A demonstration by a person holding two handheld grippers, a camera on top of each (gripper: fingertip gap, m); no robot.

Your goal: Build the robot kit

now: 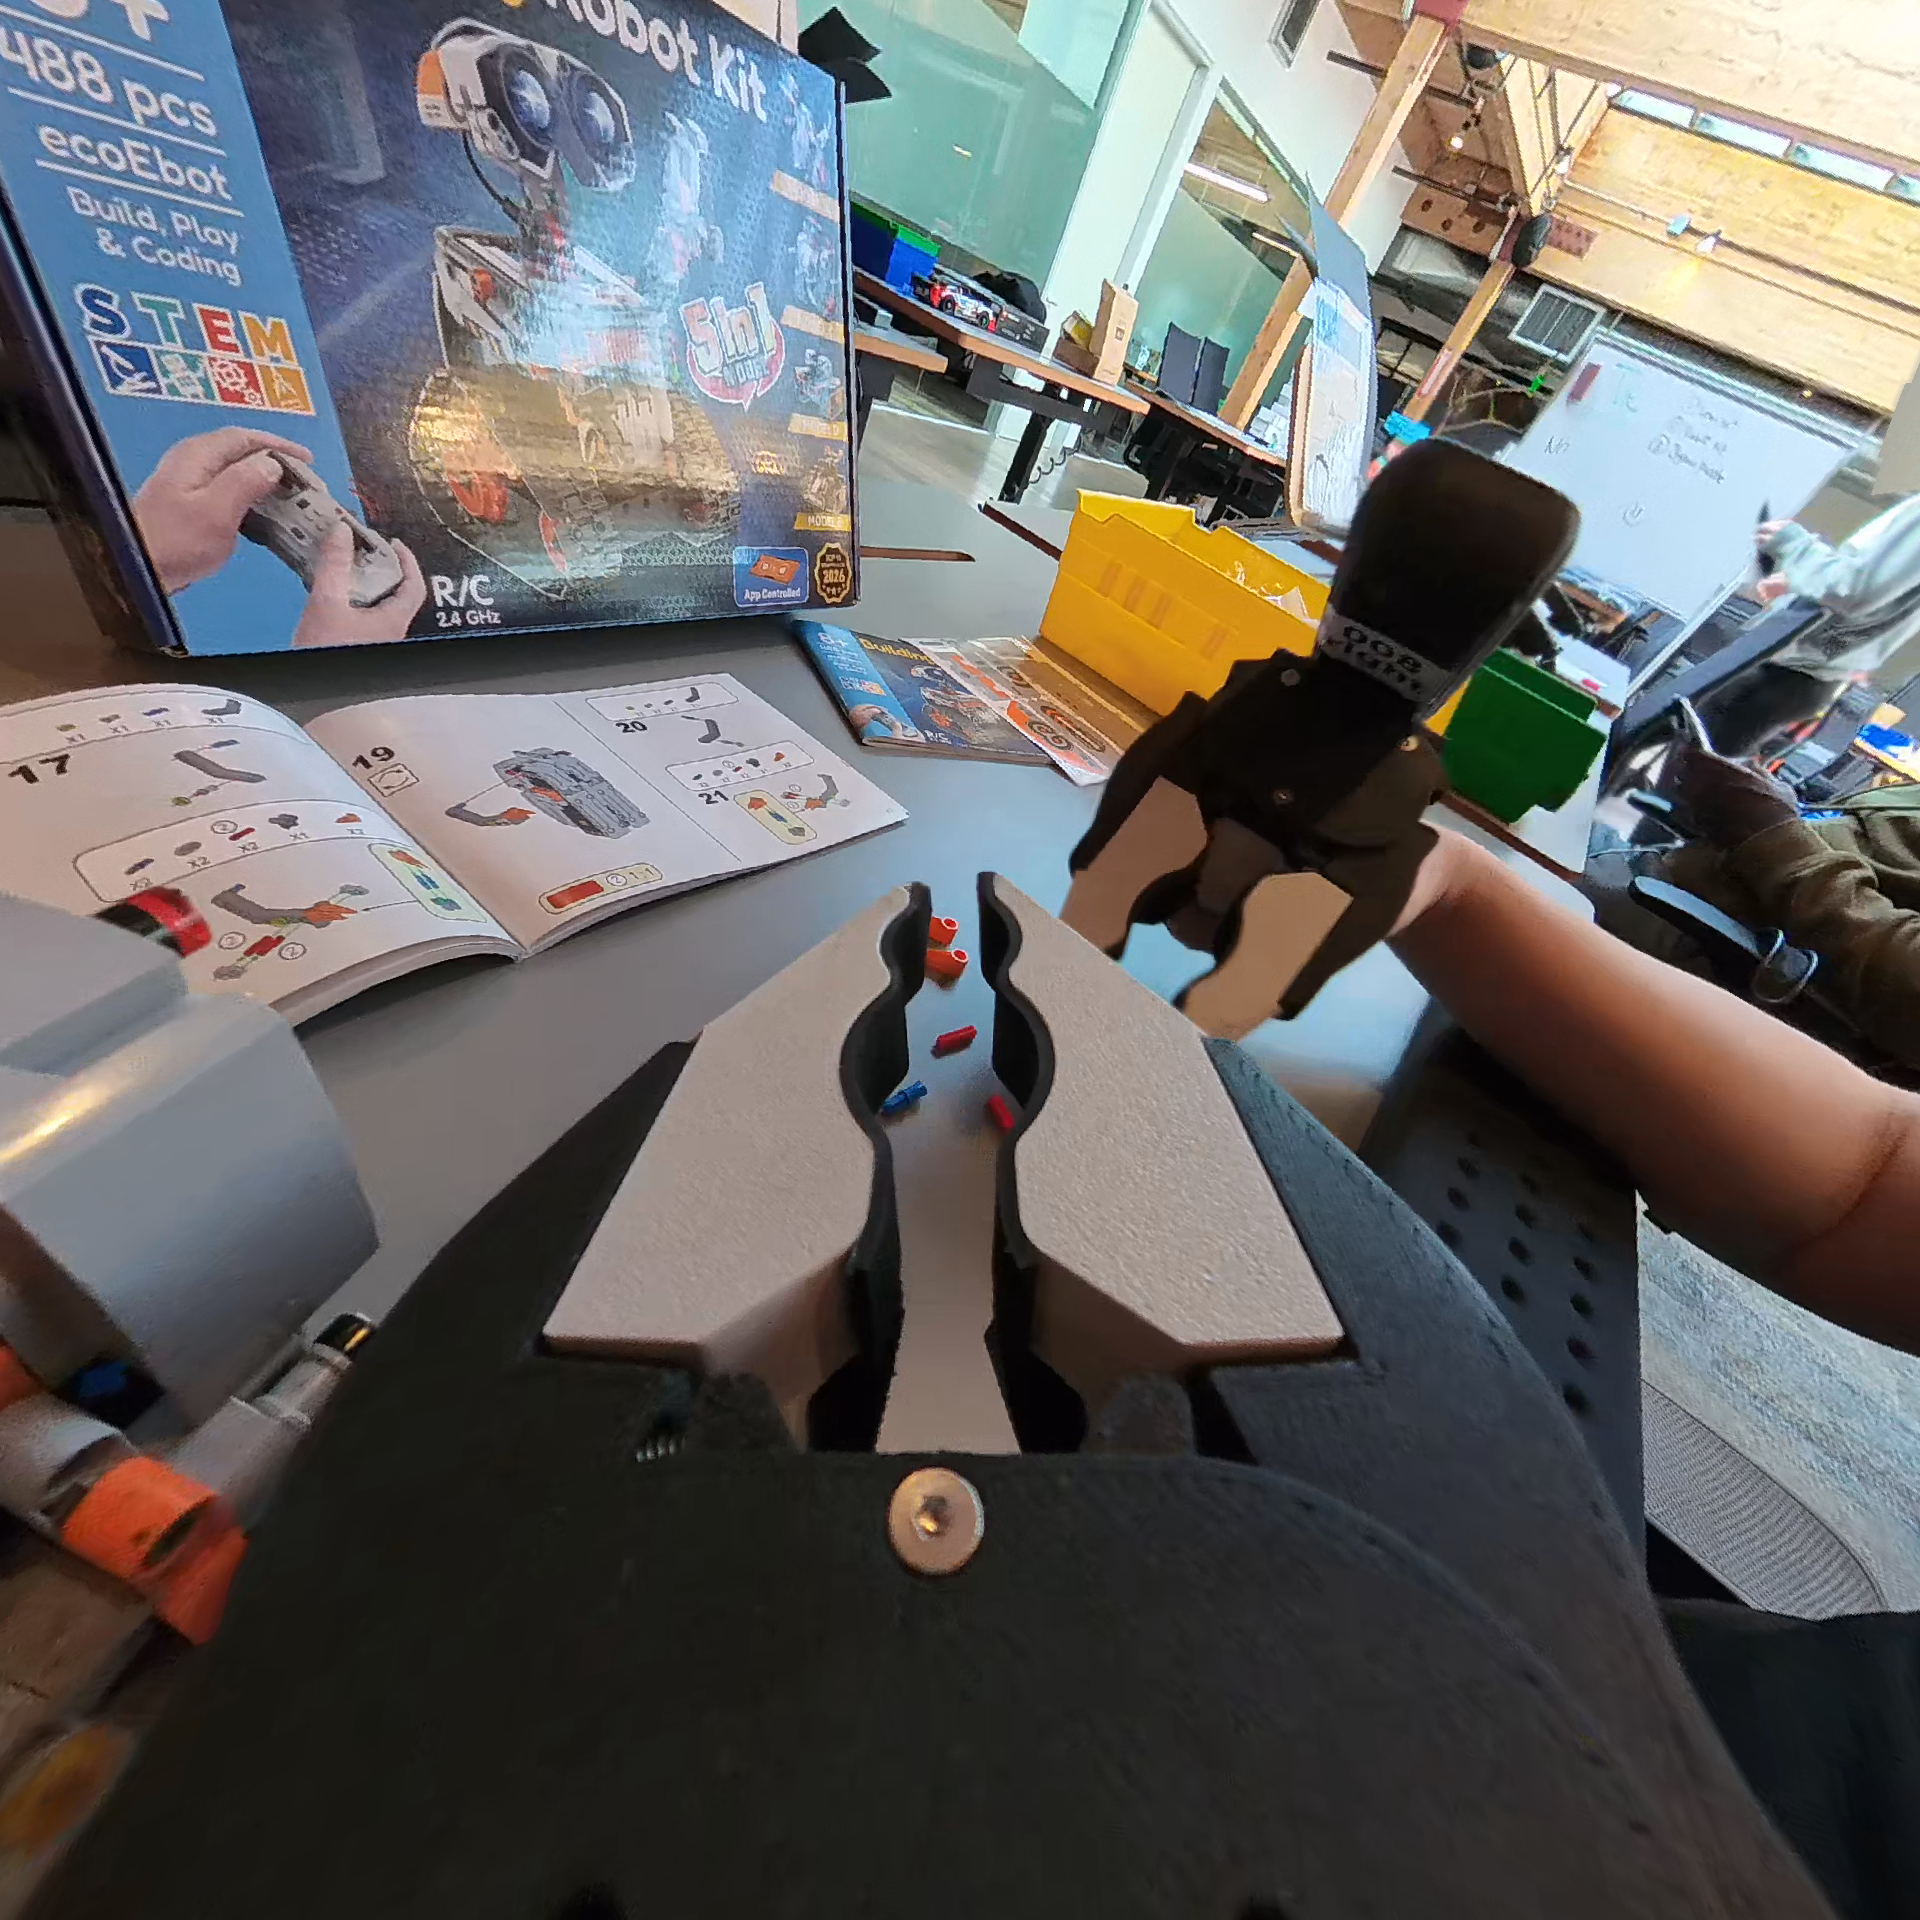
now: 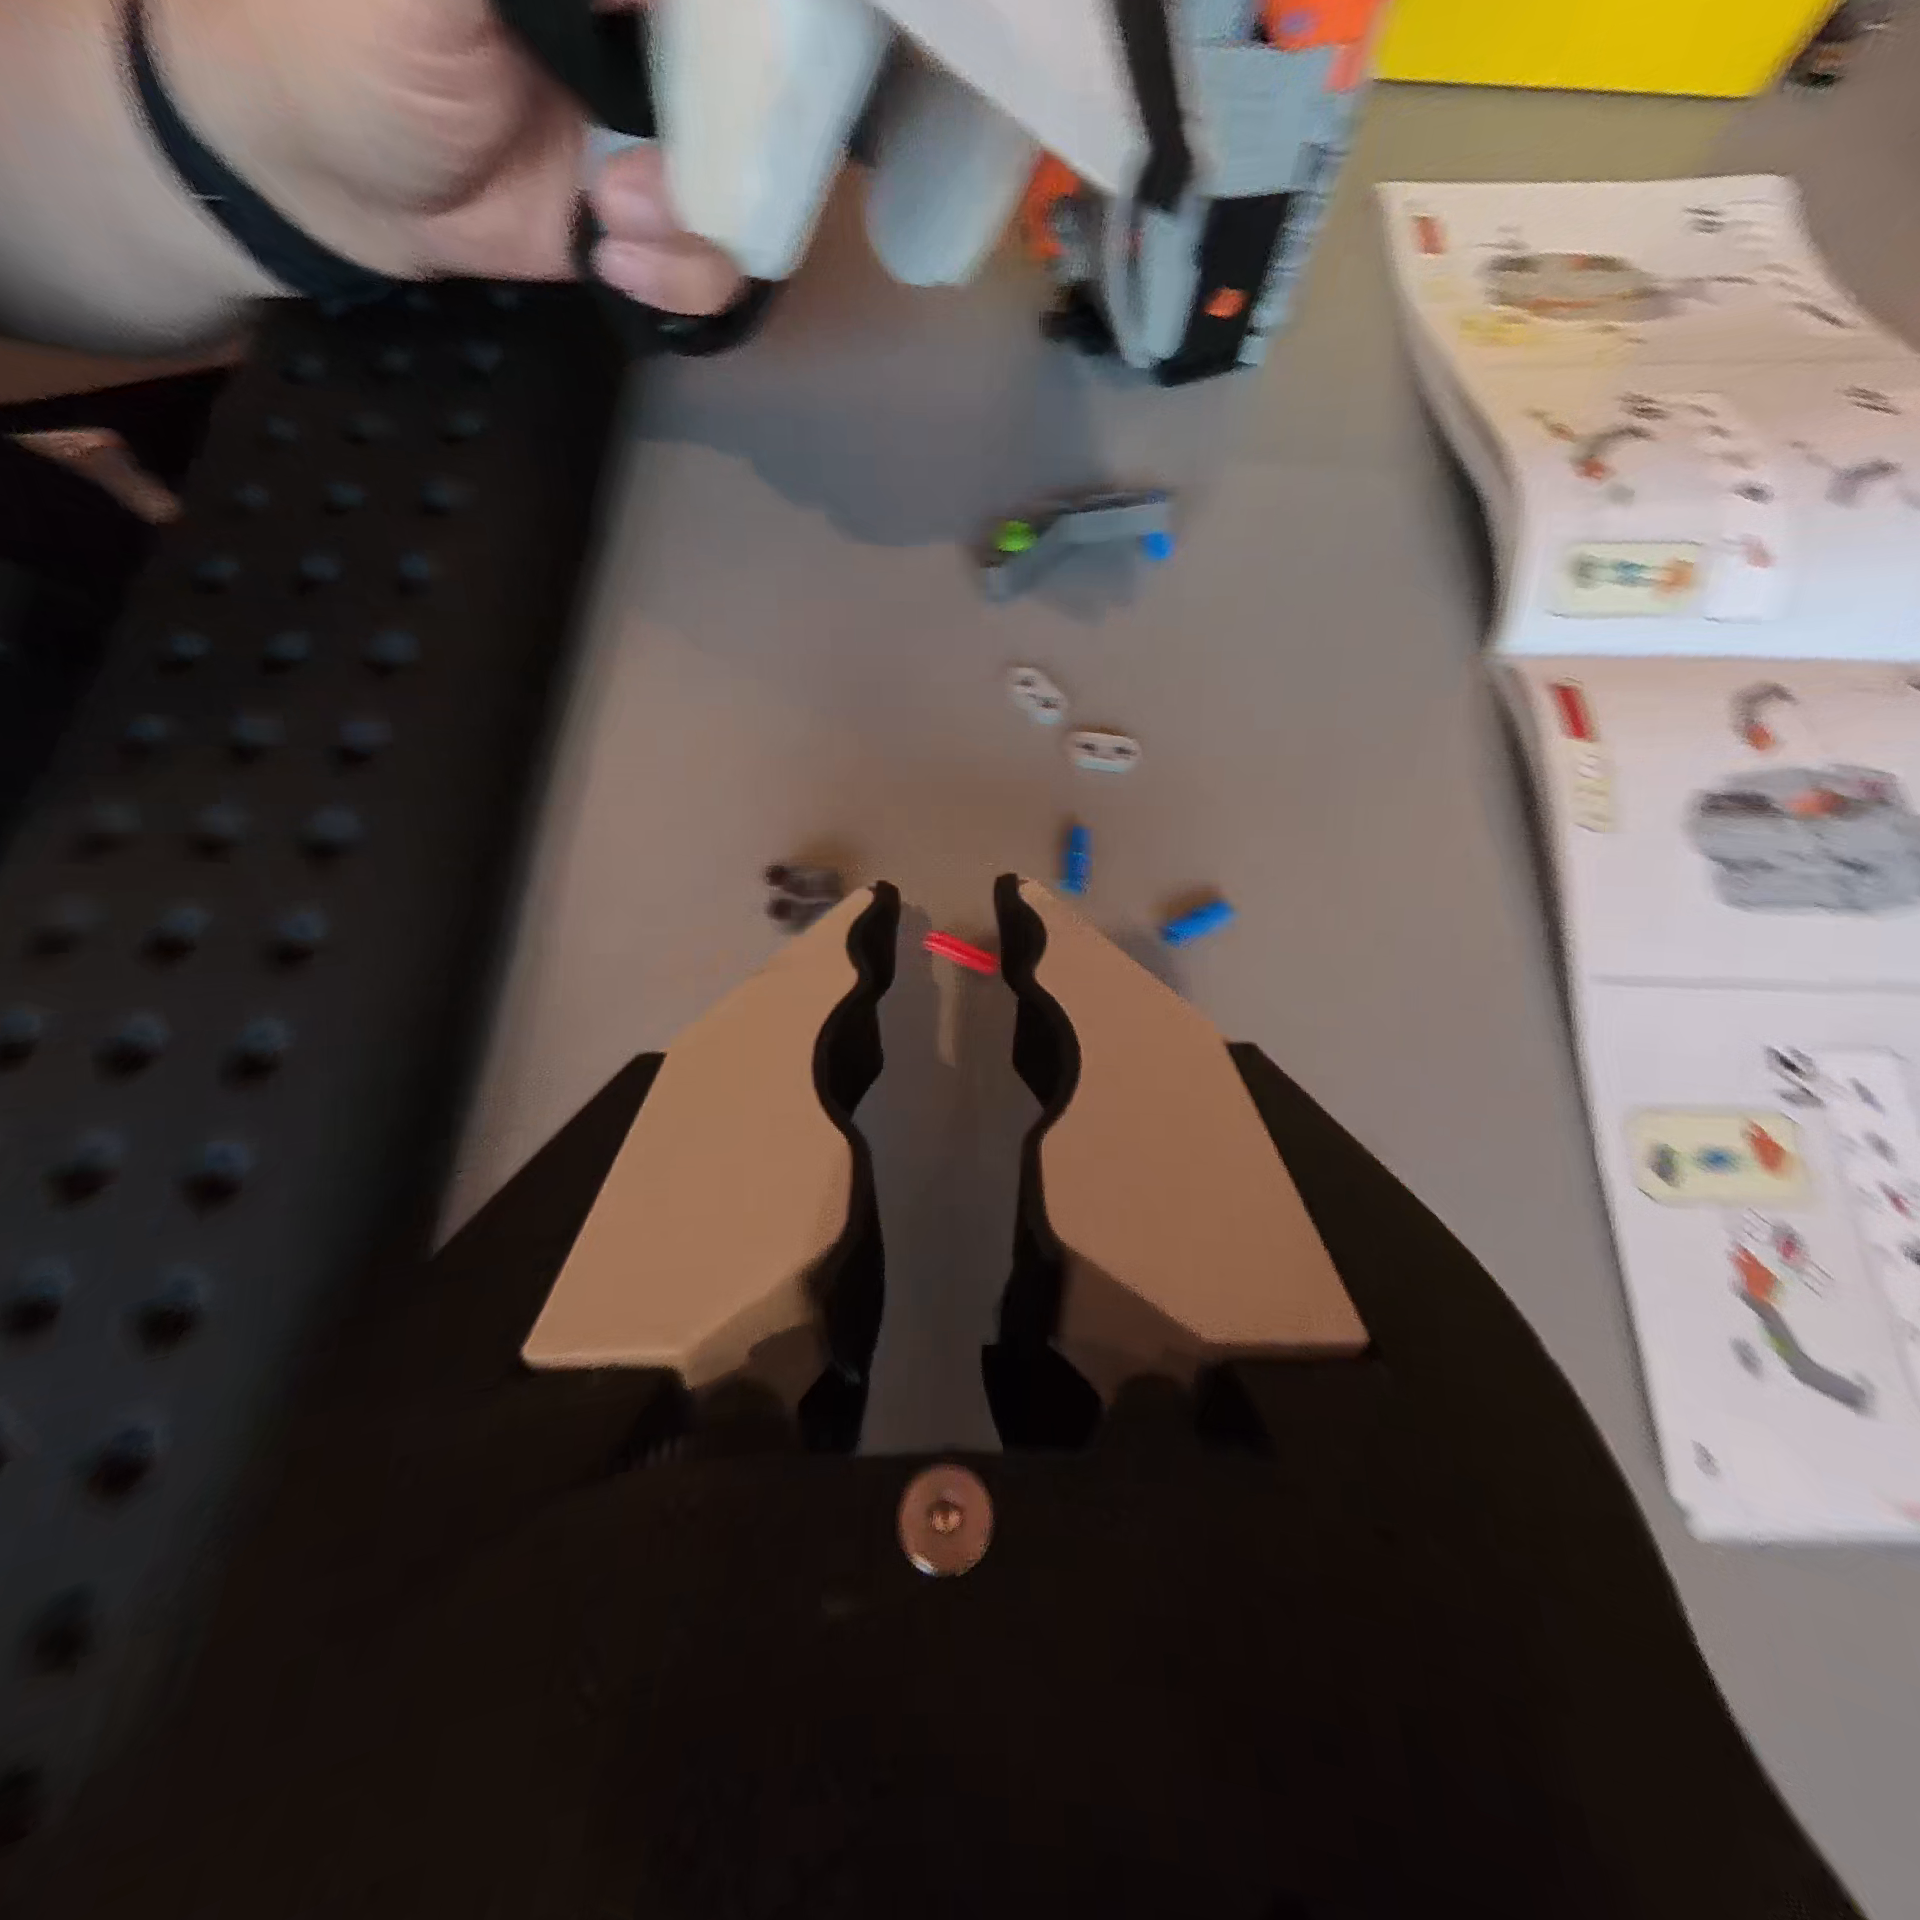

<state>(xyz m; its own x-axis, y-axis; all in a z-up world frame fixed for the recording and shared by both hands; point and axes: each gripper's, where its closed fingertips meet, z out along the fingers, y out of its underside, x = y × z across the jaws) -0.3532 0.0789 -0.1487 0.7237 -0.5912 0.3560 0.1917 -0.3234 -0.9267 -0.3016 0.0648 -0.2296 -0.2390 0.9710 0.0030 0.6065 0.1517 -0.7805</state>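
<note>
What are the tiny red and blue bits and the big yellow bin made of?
The red pin and blue pins look like smooth, glossy plastic: bright solid colour, moulded shapes. The yellow bin also looks like hard plastic, with moulded ribs on its wall and a slight shine.

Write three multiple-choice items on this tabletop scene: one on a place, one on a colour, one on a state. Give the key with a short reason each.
1. Where does the open paper instruction booklet lie?
A. on the grey table in front of the blue printed kit box
B. inside the yellow plastic bin
C. on top of the kit box

2. What colour is the small thin pin between the right gripper tips?
A. green
B. red
C. yellow

3. How do the left gripper jaws stand?
A. clamped on a booklet
B. slightly apart, holding nothing
C. shut on a blue pin

Key: A, the booklet lies flat on the table before the box; B, the pin shows red; B, a gap shows loose pins on the table.
</note>
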